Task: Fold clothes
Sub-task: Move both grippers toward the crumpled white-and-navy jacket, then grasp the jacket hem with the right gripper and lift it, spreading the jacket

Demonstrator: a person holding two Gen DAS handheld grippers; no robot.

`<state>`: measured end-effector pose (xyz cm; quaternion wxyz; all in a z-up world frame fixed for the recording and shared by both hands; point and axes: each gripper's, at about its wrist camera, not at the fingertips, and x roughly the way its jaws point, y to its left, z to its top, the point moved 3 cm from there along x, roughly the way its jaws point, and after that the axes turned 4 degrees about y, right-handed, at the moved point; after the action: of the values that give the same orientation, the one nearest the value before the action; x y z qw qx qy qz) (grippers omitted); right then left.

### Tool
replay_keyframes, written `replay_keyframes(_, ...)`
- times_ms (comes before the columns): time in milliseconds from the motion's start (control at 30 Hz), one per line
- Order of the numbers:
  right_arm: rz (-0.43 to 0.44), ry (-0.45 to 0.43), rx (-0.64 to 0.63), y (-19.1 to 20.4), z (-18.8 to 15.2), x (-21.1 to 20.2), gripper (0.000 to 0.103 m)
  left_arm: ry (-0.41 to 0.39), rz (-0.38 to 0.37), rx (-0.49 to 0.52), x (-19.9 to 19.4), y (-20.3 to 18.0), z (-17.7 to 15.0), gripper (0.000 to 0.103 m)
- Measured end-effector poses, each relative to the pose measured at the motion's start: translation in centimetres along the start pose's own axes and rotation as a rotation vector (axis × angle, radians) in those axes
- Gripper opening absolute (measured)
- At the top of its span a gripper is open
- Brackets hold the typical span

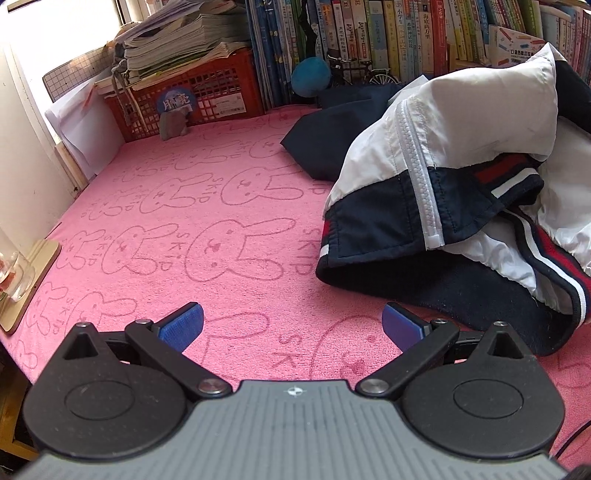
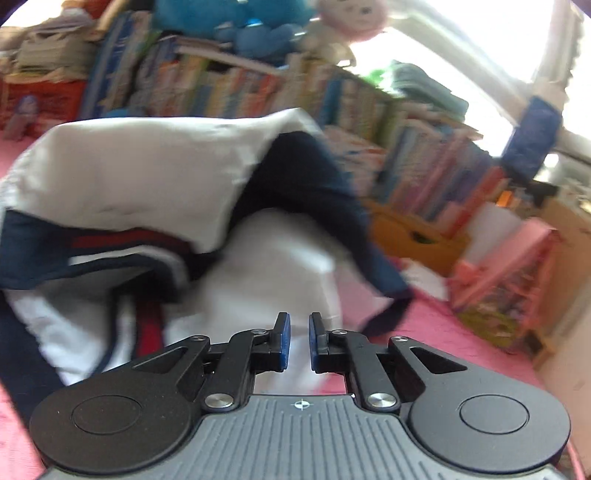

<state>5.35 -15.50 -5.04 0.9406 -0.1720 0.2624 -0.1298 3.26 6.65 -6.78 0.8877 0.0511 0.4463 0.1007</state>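
A white and navy zip jacket with red and white striped trim lies crumpled on the pink rabbit-print towel, at the right of the left wrist view. My left gripper is open and empty, low over the towel just left of the jacket's hem. In the blurred right wrist view the jacket fills the left and middle. My right gripper has its jaws nearly closed with a narrow gap, over white fabric; whether it pinches cloth is not clear.
A red crate stacked with papers and a row of books line the back. A glass on a wooden coaster sits at the left edge. Books, plush toys and a pink box stand at the right.
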Motion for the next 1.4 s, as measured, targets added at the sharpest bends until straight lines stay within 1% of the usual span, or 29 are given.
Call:
replay_keyframes(33,-0.022,-0.012,0.010,-1.1,-0.2,-0.4,0.015,0.003,-0.001,0.005,0.3,-0.2,0.0,0.103)
replay_keyframes(67,0.006,-0.029,-0.004,-1.7,-0.4,-0.8,0.016,0.008,0.001,0.007,0.5,-0.2,-0.1,0.103)
replay_keyframes(100,0.069,-0.062,-0.049,-1.4,-0.4,-1.4,0.017,0.015,0.003,0.006,0.7,-0.3,-0.1,0.103)
replay_keyframes(133,0.130,-0.103,-0.104,-0.6,-0.4,-2.1,0.021,0.018,0.005,0.002,0.7,-0.2,-0.1,0.103)
replay_keyframes(167,0.182,-0.135,-0.183,0.7,-0.2,-2.6,0.035,0.019,0.002,-0.003,0.7,-0.2,-0.2,0.103)
replay_keyframes(200,0.228,-0.160,-0.280,2.5,0.2,-2.9,0.051,0.017,-0.004,-0.007,0.5,-0.1,-0.3,0.103)
replay_keyframes(267,0.286,-0.196,-0.440,6.2,0.8,-2.7,0.059,0.007,-0.008,-0.003,-0.1,0.0,-0.5,0.103)
replay_keyframes(333,0.293,-0.187,-0.550,10.0,1.7,-1.3,0.059,-0.004,-0.011,0.003,-0.7,0.0,-0.7,0.103)
replay_keyframes(367,0.283,-0.176,-0.567,11.2,2.1,-0.2,0.059,-0.010,-0.013,0.006,-1.0,0.1,-0.8,0.103)
replay_keyframes(400,0.253,-0.161,-0.561,11.8,2.8,0.9,0.045,-0.015,-0.012,0.010,-1.2,0.1,-0.9,0.103)
replay_keyframes(433,0.212,-0.145,-0.546,12.2,3.5,2.0,0.028,-0.021,-0.012,0.015,-1.3,0.0,-0.9,0.103)
replay_keyframes(467,0.180,-0.137,-0.513,12.0,4.4,2.6,0.006,-0.028,-0.013,0.018,-1.4,0.0,-0.8,0.103)
replay_keyframes(500,0.175,-0.143,-0.451,11.0,5.5,2.4,0.007,-0.036,-0.015,0.018,-1.4,-0.1,-0.7,0.103)
replay_keyframes(633,0.168,-0.221,-0.213,4.9,8.6,-0.7,0.008,-0.064,-0.049,0.014,-0.9,-1.6,0.8,0.103)
replay_keyframes(733,0.150,-0.287,-0.103,-0.5,10.0,-3.3,0.008,-0.109,-0.116,0.030,-0.8,-3.9,2.1,0.103)
replay_keyframes(800,0.122,-0.333,-0.049,-3.9,10.3,-5.4,0.008,-0.146,-0.140,0.050,-0.7,-5.5,2.9,0.103)
replay_keyframes(867,0.074,-0.367,-0.013,-7.2,9.8,-7.2,0.008,-0.162,-0.122,0.070,-0.1,-6.8,3.5,0.103)
replay_keyframes(933,0.019,-0.374,0.011,-10.1,8.8,-8.2,0.008,-0.187,-0.091,0.083,0.2,-7.2,3.7,0.103)
replay_keyframes(1000,-0.006,-0.325,0.021,-12.5,6.6,-8.6,0.008,-0.215,-0.097,0.070,0.0,-6.8,3.8,0.103)
replay_keyframes(1067,-0.023,-0.261,0.023,-14.5,4.2,-8.6,0.010,-0.237,-0.109,0.032,-0.6,-5.8,3.8,0.103)
replay_keyframes(1133,-0.036,-0.171,-0.007,-14.7,1.1,-7.9,0.011,-0.272,-0.087,-0.006,-1.4,-4.7,3.6,0.103)
replay_keyframes(1200,-0.023,-0.086,-0.035,-14.0,-1.9,-7.2,0.011,-0.306,-0.053,-0.032,-2.1,-3.8,3.2,0.103)
replay_keyframes(1300,0.008,0.028,-0.067,-12.6,-6.0,-6.3,0.012,-0.322,0.033,0.012,-2.4,-3.5,2.0,0.103)
replay_keyframes(1333,0.022,0.053,-0.067,-12.1,-7.0,-6.2,0.012,-0.315,0.058,0.038,-2.2,-3.7,1.6,0.103)
replay_keyframes(1400,0.049,0.075,-0.069,-11.1,-7.9,-5.8,0.012,-0.291,0.089,0.079,-0.4,-4.8,2.4,0.103)
